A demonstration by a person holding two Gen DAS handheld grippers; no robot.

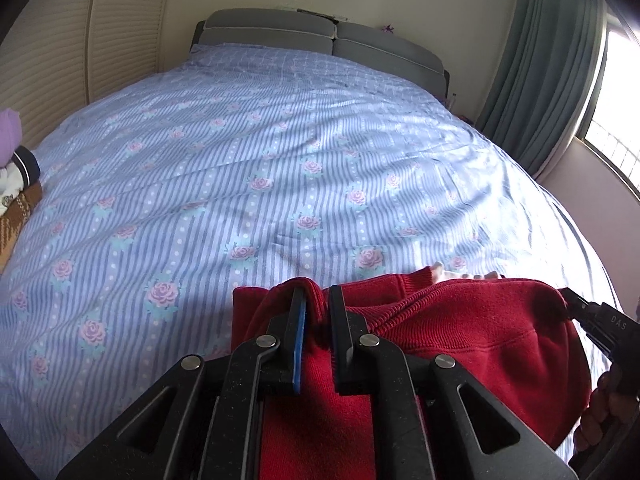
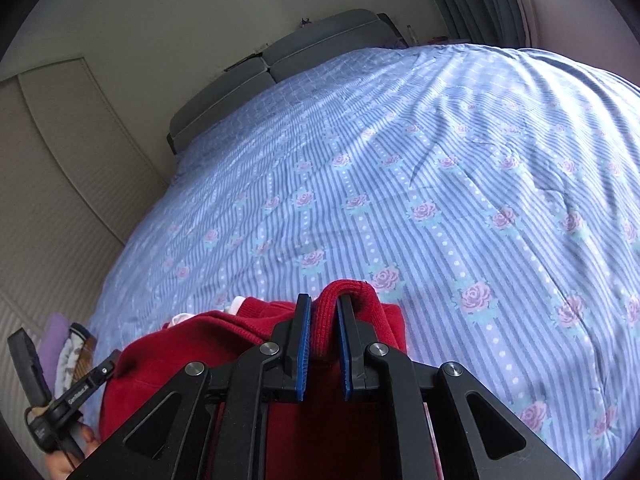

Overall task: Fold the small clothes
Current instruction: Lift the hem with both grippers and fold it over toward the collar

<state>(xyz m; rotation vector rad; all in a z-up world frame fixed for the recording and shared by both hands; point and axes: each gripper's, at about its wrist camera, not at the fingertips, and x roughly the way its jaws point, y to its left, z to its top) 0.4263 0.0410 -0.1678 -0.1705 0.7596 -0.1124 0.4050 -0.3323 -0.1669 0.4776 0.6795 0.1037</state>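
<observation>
Far off to the left of the left gripper (image 1: 318, 304), a small heap of other clothes (image 1: 16, 168) is seen at the bed's edge: something purple on top, a dark cuffed piece and a brown knit one under it. Next to that, pale slatted wardrobe doors (image 1: 60, 72) are lined up along the wall.

The left gripper itself is clamped on a bunched ribbed edge of the red sweater (image 1: 460, 328); the fold is pinched between the blue-padded fingers (image 1: 298, 320) and pokes up just past the tips. From there the sweater is stretched off to the right, held just above the striped, rose-printed bedsheet (image 1: 248, 152), with a bit of white lining (image 1: 440, 270) peeking out behind its far edge. At the far right of the left wrist view the other tool is spotted gripping the opposite end, with fingers of the person's hand (image 1: 600, 412) wrapped on its handle below.

Moving right, the right gripper (image 2: 325, 312) is also shut on the red sweater (image 2: 192, 352), a ribbed loop of it being squeezed between the pads and humped over the right finger (image 2: 346, 320). Everything beyond and to the right of these tongs is just open bedsheet (image 2: 480, 184). Way ahead, the grey headboard (image 1: 320, 36) is set against the wall, and teal curtains (image 1: 548, 64) are hung by the window on the far right.
</observation>
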